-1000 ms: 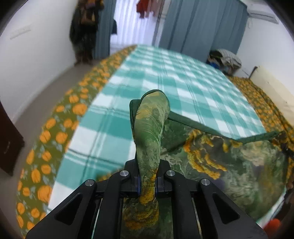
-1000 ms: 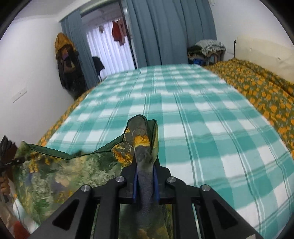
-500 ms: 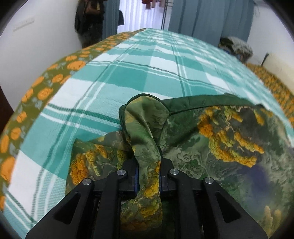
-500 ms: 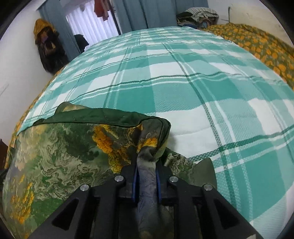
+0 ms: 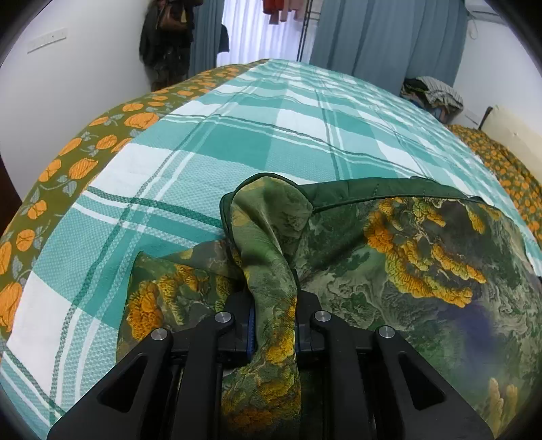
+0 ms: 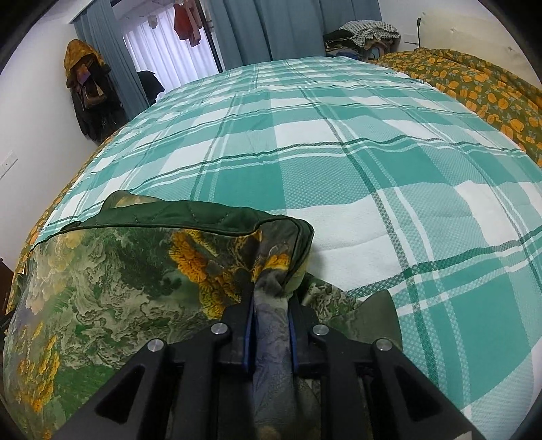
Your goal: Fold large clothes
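Note:
A large green garment [image 5: 406, 270] with yellow-orange flower print and a dark green quilted edge lies on the green-and-white checked bed sheet [image 5: 271, 135]. My left gripper [image 5: 272, 325] is shut on its left corner, which bunches up between the fingers. My right gripper [image 6: 271, 325] is shut on the right corner of the same garment [image 6: 118, 287]. The cloth spans between the two grippers, low over the sheet [image 6: 372, 152], with part of it folded under.
An orange-flowered bedspread [image 5: 84, 149] shows along the bed's left edge and on the right side [image 6: 474, 84]. A pile of clothes [image 6: 366, 30] sits at the far end. Blue curtains [image 5: 372, 40] and hung coats [image 6: 88, 91] line the walls.
Both grippers have come down and forward with the garment, from held up in the air to low over the sheet. The cloth now spreads on the bed.

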Motion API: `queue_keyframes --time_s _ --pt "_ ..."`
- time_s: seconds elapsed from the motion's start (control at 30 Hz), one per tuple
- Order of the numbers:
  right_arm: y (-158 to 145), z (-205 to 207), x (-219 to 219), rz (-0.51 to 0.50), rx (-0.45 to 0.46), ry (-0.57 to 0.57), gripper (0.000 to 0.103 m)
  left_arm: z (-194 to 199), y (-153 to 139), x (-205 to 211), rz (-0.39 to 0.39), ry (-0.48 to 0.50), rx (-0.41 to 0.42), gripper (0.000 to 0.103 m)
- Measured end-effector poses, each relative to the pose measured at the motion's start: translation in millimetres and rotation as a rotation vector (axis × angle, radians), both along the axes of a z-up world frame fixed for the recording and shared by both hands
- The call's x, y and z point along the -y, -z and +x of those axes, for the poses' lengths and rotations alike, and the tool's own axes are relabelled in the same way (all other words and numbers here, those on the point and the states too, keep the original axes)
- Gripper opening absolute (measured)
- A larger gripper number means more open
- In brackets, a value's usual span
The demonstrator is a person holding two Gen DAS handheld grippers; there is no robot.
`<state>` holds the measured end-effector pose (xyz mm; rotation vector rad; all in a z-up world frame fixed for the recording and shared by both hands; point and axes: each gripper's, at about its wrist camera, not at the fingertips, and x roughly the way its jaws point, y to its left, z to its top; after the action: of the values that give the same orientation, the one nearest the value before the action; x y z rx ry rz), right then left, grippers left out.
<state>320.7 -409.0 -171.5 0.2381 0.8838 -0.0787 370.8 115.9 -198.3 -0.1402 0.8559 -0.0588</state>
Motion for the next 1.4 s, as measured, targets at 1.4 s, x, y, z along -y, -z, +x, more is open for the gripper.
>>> queue_keyframes --time_s 1.4 --pt "1.0 -1.4 0.7 0.011 0.009 -0.001 0.017 1.8 0.4 -1.3 -0.001 0.004 -0.006 0.017"
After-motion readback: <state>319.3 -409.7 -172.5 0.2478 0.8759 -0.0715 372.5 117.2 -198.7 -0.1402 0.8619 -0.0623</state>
